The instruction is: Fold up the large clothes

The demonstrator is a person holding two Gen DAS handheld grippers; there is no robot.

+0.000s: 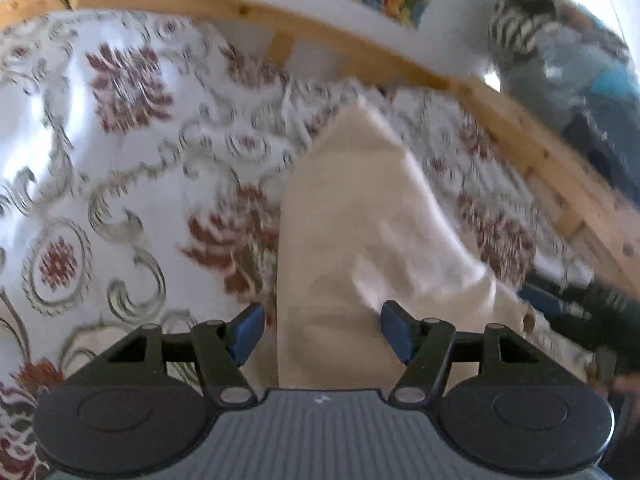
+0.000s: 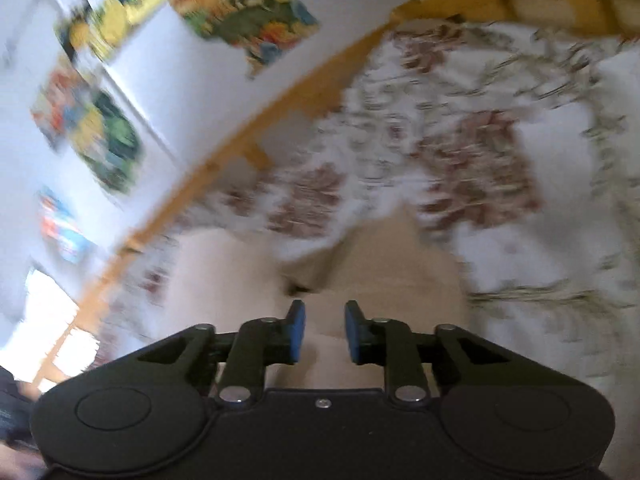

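Cream cloth, the garment [image 1: 352, 216], lies in a long folded strip on the floral bedspread [image 1: 120, 128], running from the bottom centre of the left wrist view toward the wooden bed rail [image 1: 360, 46] at upper right. The left gripper [image 1: 322, 330] stands released, jaws wide, cloth beneath but not pinched. In the blurred right wrist view, the right gripper [image 2: 325, 332] is also parted, clamping nothing, over the garment [image 2: 380, 248] at centre. With both grips free, the top fold near the 2 grippers could spring back or slide, since nothing pins it.
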